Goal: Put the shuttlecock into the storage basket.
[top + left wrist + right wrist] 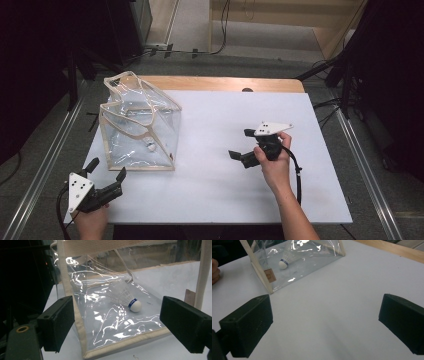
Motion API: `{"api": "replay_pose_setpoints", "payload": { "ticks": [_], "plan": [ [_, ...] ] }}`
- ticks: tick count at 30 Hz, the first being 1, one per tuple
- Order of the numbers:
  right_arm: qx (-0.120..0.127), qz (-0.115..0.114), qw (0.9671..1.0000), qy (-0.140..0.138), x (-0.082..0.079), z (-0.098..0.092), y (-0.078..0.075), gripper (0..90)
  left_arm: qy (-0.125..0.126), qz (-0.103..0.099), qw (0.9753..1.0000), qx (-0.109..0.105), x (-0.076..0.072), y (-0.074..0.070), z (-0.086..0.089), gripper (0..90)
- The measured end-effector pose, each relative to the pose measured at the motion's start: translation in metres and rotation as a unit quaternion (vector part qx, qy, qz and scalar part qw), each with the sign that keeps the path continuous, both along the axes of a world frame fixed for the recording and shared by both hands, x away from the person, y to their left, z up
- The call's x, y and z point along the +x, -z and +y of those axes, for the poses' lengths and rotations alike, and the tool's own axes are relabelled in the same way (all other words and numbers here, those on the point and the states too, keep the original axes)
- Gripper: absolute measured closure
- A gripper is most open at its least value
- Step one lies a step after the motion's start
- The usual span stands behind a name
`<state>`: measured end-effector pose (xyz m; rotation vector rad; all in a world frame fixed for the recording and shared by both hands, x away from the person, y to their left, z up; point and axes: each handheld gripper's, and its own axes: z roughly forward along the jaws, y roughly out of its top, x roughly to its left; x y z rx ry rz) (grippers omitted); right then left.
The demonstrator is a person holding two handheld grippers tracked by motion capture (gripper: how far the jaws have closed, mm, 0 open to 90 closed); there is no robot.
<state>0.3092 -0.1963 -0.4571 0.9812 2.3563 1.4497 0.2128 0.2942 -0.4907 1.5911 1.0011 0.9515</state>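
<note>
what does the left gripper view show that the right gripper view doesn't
Left gripper view alone: the bag's strap crossing the top, and a dark space left of the bag. Right gripper view alone: the table's wooden edge and part of a hand. Both share the clear bag, the shuttlecock lying inside it, the white table, and open black fingers.

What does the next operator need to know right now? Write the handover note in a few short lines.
Left tool: open, holding nothing, at the near left corner of the table, aimed at the clear bag just ahead of it.
Right tool: open, holding nothing, over the bare middle of the table, apart from the bag.
Clear bag: stands at the table's left, cream-trimmed, mouth up.
Shuttlecock: already lying inside the bag on its floor, white cork toward the near wall.
Done: shuttlecock is in the bag.
Left: likely just to draw both tools away; nothing else on the table to pack.
</note>
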Motion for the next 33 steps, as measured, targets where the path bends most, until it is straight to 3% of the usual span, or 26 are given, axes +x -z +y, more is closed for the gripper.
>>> {"api": "replay_pose_setpoints", "payload": {
  "ticks": [20, 33],
  "plan": [
    [0.008, -0.003, 0.9986, 0.052, -0.018, -0.051, 0.018, 0.0, -0.001, 0.000, 1.0000, 0.001, 0.000, 0.000, 0.000, 13.3],
    [0.004, -0.003, 0.9972, 0.074, -0.028, -0.072, 0.026, 0.0, -0.001, 0.000, 1.0000, 0.001, 0.000, 0.000, -0.001, 13.3]
  ]
}}
